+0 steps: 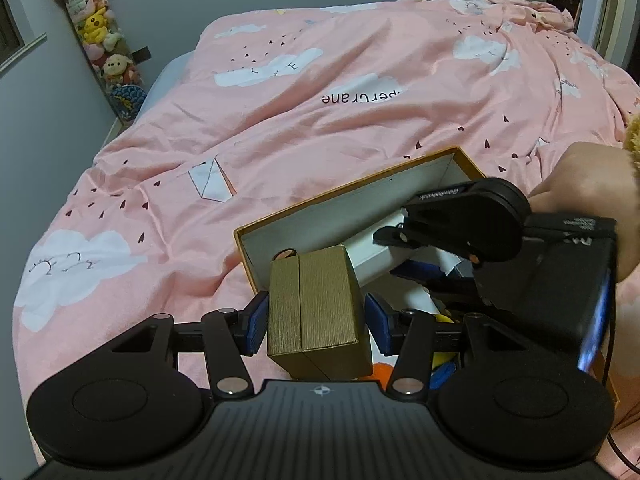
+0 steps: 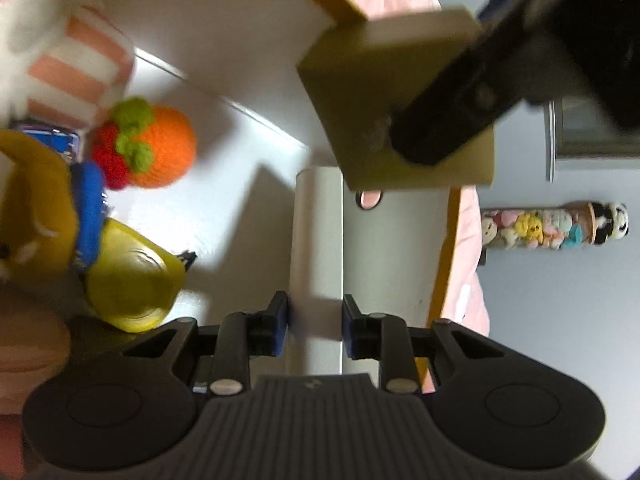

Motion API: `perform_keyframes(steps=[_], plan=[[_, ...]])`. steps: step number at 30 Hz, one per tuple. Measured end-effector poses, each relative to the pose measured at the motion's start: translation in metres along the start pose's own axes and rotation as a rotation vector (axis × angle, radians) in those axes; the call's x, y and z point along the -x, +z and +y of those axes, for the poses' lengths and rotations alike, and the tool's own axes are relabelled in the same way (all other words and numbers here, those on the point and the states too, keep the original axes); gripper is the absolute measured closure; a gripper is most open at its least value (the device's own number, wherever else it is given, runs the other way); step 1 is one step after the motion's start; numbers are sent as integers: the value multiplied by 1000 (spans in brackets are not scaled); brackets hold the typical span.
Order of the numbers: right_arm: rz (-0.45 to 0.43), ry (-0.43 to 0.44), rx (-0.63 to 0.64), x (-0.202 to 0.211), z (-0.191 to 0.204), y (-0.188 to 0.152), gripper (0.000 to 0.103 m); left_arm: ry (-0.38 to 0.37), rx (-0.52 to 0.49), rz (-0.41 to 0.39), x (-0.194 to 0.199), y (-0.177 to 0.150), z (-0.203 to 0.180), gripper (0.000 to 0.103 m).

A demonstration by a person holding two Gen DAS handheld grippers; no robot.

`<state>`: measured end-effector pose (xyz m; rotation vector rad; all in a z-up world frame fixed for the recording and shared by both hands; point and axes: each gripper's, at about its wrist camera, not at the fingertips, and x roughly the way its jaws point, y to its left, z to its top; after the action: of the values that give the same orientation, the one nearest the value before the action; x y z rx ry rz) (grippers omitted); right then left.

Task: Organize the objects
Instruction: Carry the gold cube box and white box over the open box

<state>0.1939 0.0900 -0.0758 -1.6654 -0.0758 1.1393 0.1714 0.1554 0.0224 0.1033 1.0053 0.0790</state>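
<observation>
My left gripper (image 1: 316,320) is shut on a small gold box (image 1: 316,312) and holds it above the near corner of an open storage box (image 1: 352,192) with an orange rim and white inside, lying on the bed. The gold box also shows in the right wrist view (image 2: 392,80), with the left gripper's black finger over it. My right gripper (image 2: 315,328) is shut on a long white box (image 2: 318,248) inside the storage box (image 2: 444,248); it also shows in the left wrist view (image 1: 460,224).
Inside the storage box lie a knitted orange fruit (image 2: 160,148), a yellow round toy (image 2: 132,276), a brown and blue plush (image 2: 44,208) and a striped plush (image 2: 76,68). A pink cloud quilt (image 1: 320,100) covers the bed. A tube of plush toys (image 1: 100,36) stands against the wall.
</observation>
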Motion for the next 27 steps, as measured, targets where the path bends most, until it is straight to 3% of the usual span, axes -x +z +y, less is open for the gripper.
perform_keyframes(steps=[11, 14, 20, 23, 26, 27], plan=[[58, 162, -268, -5, -42, -5, 68, -16, 21, 14, -11, 1, 1, 45], [47, 246, -371, 2, -59, -9, 63, -17, 26, 23, -15, 2, 0, 45], [40, 383, -514, 4, -68, -12, 65, -16, 32, 37, -20, 0, -2, 45], [29, 369, -528, 3, -69, -9, 65, -16, 28, 48, -22, -1, -4, 45], [58, 310, -573, -5, -77, -10, 92, -20, 30, 56, -25, -1, -5, 45], [73, 281, -575, -10, -73, -14, 91, -22, 33, 59, -25, -1, -5, 45]])
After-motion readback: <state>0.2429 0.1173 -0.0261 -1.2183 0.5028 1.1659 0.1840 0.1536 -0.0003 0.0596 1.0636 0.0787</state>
